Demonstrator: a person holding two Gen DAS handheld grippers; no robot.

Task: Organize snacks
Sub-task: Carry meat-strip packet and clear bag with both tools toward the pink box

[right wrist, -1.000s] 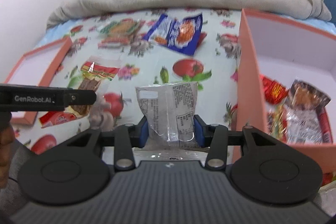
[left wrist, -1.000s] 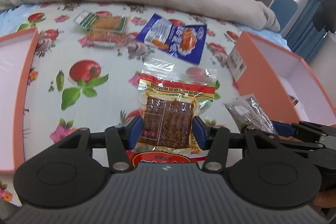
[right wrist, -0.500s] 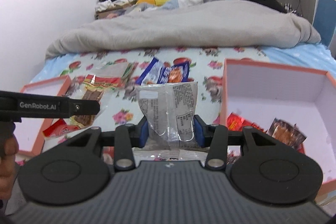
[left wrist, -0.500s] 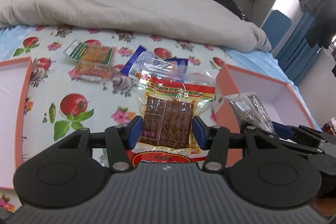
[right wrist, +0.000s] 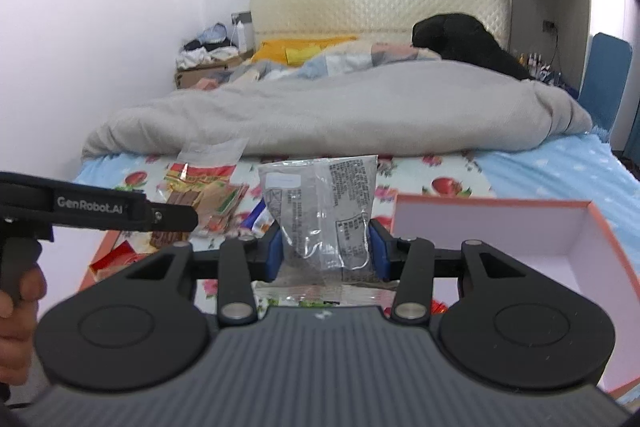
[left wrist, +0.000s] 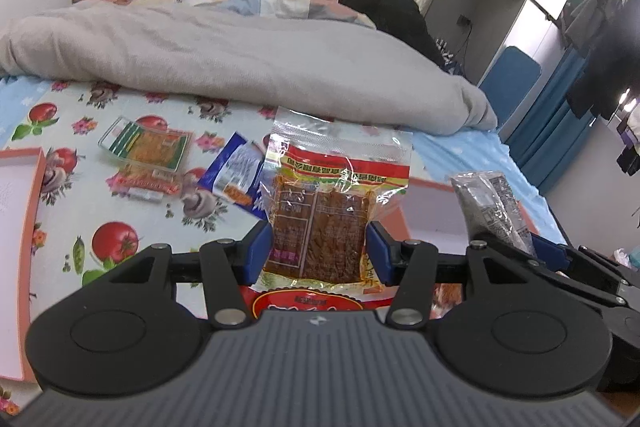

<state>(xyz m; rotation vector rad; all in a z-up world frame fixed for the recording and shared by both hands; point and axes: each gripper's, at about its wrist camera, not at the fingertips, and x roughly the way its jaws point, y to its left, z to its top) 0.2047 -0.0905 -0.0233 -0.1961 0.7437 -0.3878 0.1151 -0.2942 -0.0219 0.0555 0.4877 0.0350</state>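
Fruit-printed sheeting (left wrist: 132,195) covers the near end of a bed, with a grey duvet (left wrist: 224,55) heaped behind it and a cream headboard (right wrist: 380,7) against the white wall. An orange-rimmed box (right wrist: 592,227) sits open on the right. The left gripper (left wrist: 319,251) is clamped on a red-and-yellow snack packet (left wrist: 324,211), held upright above the sheet, long axis vertical. The right gripper (right wrist: 326,253) pinches a clear grey snack bag (right wrist: 320,211), also upright, beside the box.
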